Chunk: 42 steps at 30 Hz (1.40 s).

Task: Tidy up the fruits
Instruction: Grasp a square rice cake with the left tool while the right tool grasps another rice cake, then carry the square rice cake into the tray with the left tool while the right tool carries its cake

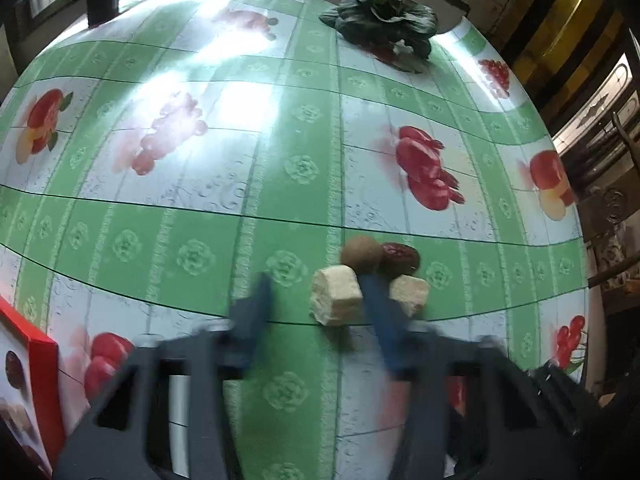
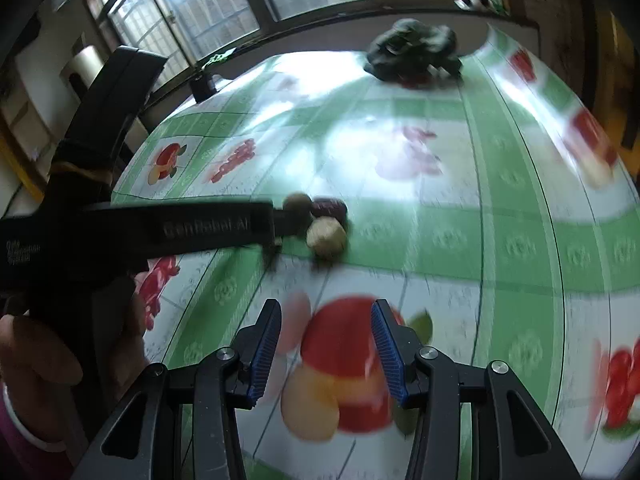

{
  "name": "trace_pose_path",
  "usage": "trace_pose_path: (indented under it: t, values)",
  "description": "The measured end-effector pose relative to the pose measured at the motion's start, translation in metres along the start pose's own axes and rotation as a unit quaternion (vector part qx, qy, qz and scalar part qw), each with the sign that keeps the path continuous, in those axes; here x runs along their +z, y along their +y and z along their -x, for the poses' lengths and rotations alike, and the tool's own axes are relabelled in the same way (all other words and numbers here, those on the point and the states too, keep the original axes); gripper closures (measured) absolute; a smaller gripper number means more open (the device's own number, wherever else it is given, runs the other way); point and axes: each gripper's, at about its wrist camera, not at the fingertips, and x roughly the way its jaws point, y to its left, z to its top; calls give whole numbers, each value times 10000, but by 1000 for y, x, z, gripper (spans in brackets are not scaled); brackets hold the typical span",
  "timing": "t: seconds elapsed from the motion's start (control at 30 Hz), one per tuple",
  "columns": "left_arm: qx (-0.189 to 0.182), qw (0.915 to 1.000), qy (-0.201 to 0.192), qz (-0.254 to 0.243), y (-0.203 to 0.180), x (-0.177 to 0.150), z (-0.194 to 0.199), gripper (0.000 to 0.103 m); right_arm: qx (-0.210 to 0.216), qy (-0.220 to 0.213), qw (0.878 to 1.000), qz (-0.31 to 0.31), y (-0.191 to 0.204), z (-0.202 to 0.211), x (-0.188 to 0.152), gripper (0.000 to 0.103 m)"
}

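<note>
Across one table (image 1: 192,232) under glossy oilcloth, green and white squares printed with fruit, we count one dark, crinkled leafy vegetable (image 1: 380,16) at the far edge and one red cardboard box (image 1: 36,364) at the near left corner. Two black grippers with ribbed blue pads work here. We see the left gripper (image 1: 314,284) blurred, jaws apart around one of two pale, crumbly cubes (image 1: 336,300); the second cube (image 1: 412,292) lies just beside. Touching them behind sit one round brown fuzzy fruit (image 1: 360,254) and one wrinkled dark red date (image 1: 402,258). The right gripper (image 2: 326,306) hangs parted and empty over a printed apple
</note>
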Motion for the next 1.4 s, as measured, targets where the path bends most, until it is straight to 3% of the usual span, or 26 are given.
trace_pose_path:
  t: [0.03, 0.2, 0.23, 0.27, 0.33, 0.37, 0.5, 0.77, 1.03, 1.4]
  values:
    - [-21, 10000, 23, 41, 4, 0, 0, 84, -54, 16, 10000, 71, 2, -4, 4, 57]
    - [-61, 10000, 11, 63, 19, -4, 6, 86, -176, 43, 9986, 490, 17, -27, 26, 57]
    - [-77, 9999, 22, 80, 21, -6, 8, 86, -205, 59, 9984, 533, 18, -31, 28, 60]
    - [-80, 9999, 32, 101, 23, -8, 9, 86, -293, 104, 9978, 579, 20, -37, 31, 71]
    - [5, 9999, 3, 168, 29, -13, 14, 86, -478, 80, 9966, 671, 22, -44, 32, 81]
    - [31, 9998, -13, 181, 30, -15, 16, 86, -545, 83, 9962, 669, 21, -44, 32, 82]
    - [-60, 9995, -31, 296, 40, -28, 26, 86, -349, 23, 9988, 340, 9, -31, 28, 83]
    - [152, 9993, -343, 61, 41, -63, 57, 86, -171, -250, 9995, 64, 21, 16, -8, 83]
    - [546, 9963, -644, -189, 48, -109, 86, 86, 109, -293, 9995, -27, 52, 43, -43, 83]
    - [1150, 9869, -1124, -155, 84, -149, 125, 86, 401, -257, 9987, 170, 102, 50, -64, 83]
